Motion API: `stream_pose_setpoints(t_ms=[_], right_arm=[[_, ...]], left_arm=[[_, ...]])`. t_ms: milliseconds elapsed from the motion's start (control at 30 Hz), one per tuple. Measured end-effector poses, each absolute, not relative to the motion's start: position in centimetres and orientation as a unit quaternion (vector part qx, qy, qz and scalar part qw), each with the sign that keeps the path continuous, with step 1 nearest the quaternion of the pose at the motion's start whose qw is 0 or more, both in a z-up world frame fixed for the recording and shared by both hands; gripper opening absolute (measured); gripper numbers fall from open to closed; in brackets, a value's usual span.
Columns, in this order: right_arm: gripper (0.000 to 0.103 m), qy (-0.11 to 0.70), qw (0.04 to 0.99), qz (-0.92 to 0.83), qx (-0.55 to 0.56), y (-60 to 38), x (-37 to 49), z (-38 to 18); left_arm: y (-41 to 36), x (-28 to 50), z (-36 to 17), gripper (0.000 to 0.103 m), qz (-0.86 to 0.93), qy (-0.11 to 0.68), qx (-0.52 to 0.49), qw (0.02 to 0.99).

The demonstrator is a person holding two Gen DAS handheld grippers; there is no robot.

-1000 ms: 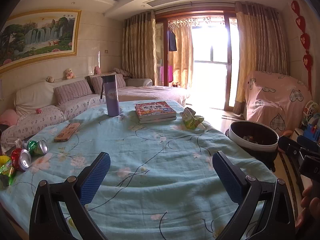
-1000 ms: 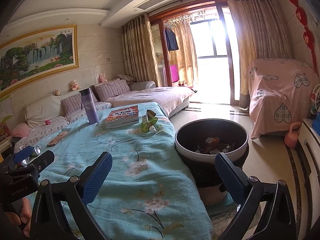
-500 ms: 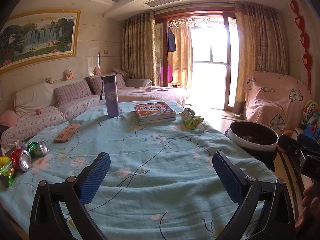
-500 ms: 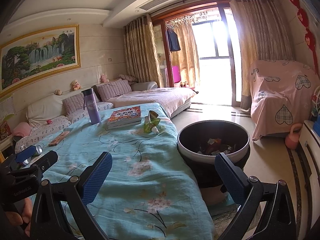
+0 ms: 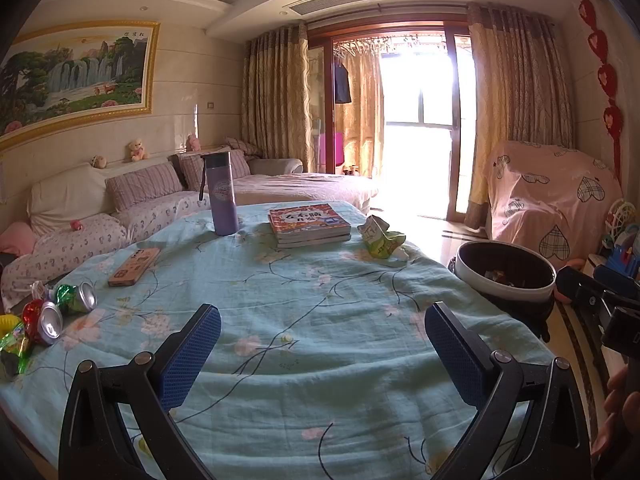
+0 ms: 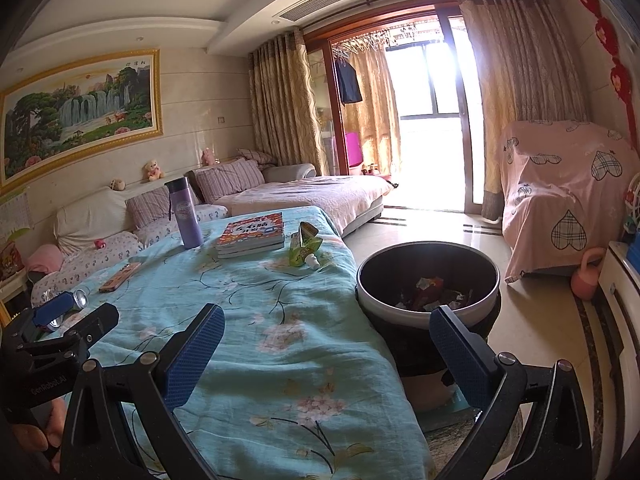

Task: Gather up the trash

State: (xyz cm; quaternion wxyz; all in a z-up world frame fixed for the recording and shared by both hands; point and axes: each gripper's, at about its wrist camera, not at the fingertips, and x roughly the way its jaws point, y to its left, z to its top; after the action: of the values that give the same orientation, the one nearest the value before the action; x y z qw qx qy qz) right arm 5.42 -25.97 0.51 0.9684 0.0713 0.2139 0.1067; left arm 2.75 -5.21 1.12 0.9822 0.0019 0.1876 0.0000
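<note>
Hardly anything has shifted over the last second: on the right wrist view the trash bin (image 6: 428,280) has slid a touch to the right of centre, while the left wrist view reads the same as before. Left gripper (image 5: 322,354) sits low in its frame, jaws spread wide and released, nothing between the blue pads, hovering above the floral tablecloth (image 5: 312,304). Right gripper (image 6: 326,354) is just as wide open and empty, its left pad over the cloth edge and its right pad in front of the bin. Now the trash: at the far left edge of the left view lie two crushed cans, a red can (image 5: 44,318) and a green can (image 5: 76,298), close together, with a shiny foil wrapper (image 5: 14,344) just beside the red one in the lower left. Up near the centre right of that view, a crumpled green carton (image 5: 380,236) rests on the cloth just right of the stack of books (image 5: 308,226); the right view shows the same carton (image 6: 304,246) with a small white piece beside it. A purple bottle (image 5: 222,196) stands upright left of the books, and a phone (image 5: 134,266) lies flat on the cloth between bottle and cans. That bin stands on the floor just off the table's right side, with scraps already inside.
</note>
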Motion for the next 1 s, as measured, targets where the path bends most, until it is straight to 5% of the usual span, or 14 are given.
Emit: stream_pose_setpoints(t_ms=[1000], right_arm=[[0.103,0.214,0.968,0.111,0.073,-25.70,5.40,0.92]], left_arm=[[-5.28,2.95,1.07,0.102,-0.004,0.189,0.003,0.982]])
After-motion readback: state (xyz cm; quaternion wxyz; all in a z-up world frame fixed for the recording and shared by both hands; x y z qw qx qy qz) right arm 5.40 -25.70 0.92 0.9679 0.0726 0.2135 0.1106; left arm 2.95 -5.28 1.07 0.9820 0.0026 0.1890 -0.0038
